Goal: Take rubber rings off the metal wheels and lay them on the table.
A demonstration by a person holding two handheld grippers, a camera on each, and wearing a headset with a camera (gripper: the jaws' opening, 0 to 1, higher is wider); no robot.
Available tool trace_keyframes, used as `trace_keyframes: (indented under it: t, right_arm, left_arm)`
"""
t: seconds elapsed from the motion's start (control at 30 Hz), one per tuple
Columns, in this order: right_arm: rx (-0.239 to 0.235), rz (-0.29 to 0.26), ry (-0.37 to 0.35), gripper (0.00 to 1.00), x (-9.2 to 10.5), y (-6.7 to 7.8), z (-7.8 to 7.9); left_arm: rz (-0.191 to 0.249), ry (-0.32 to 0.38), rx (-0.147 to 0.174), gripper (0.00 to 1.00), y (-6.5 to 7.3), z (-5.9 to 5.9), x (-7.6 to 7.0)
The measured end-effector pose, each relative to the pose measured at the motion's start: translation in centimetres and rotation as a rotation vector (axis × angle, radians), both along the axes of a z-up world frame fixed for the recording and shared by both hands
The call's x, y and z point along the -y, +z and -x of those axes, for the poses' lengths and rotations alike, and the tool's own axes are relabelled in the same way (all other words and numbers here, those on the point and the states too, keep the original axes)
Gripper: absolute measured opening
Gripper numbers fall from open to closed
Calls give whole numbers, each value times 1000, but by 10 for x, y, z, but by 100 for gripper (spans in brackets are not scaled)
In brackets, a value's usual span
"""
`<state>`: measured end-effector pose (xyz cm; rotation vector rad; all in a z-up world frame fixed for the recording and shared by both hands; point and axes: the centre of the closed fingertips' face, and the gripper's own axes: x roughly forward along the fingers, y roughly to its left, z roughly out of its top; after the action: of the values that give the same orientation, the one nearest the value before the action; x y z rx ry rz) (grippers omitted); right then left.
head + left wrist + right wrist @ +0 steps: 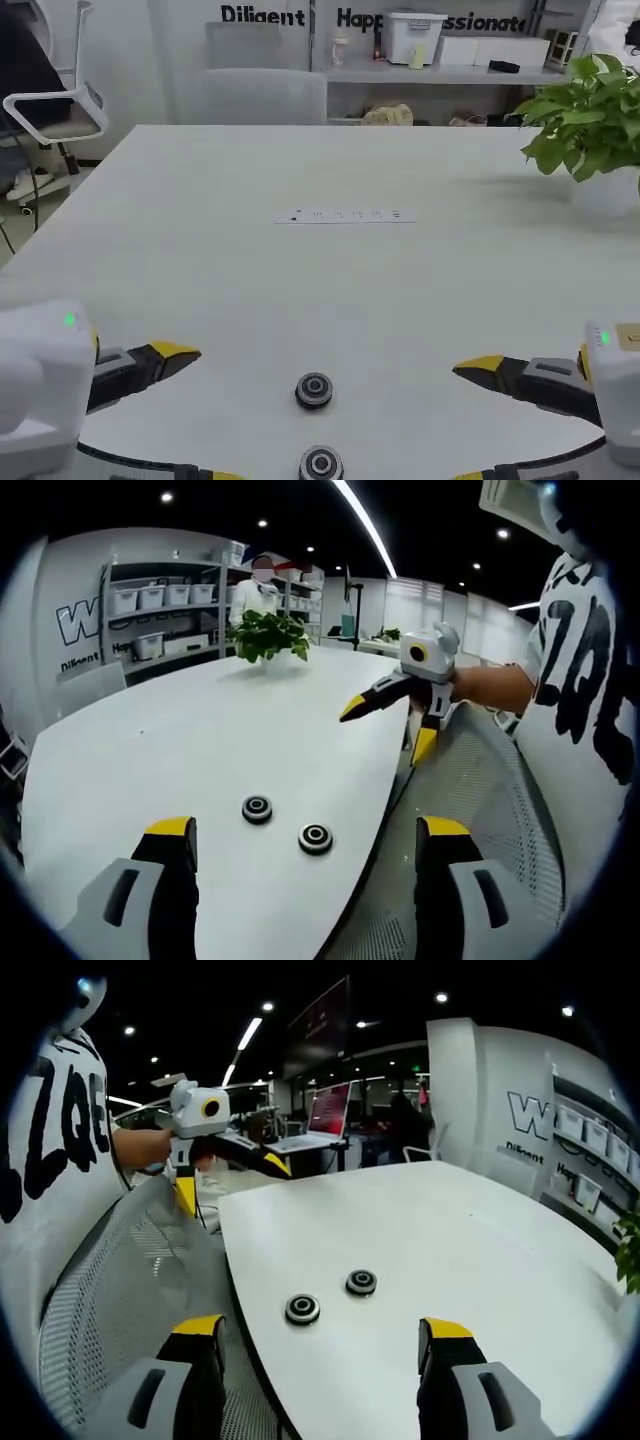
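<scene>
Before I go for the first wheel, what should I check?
1. Left gripper jaws open and empty: ok.
2. Right gripper jaws open and empty: ok.
3. Black rubber rings on the farther small metal wheel and the nearer metal wheel: ok.
4. Bare space on the white table for laying rings: ok.
5. Edge clearance for the nearer metal wheel: not ok, it sits close.
6. How tightly the rings grip: cannot tell.
</scene>
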<state>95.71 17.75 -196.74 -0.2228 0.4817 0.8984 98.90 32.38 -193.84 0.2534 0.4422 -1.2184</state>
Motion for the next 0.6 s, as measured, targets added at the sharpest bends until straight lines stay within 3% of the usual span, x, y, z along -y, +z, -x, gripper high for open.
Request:
trace_keyframes:
  t: [0.27,0.6]
  right_arm:
    - [-3,-12,12,77,-3,0,-4]
    - [-5,-8,32,76,-10,-3,-9]
  left_arm:
    - [-6,-9,6,87,-2,-5,3]
    - [5,-13,-13,87,-6,-9,8]
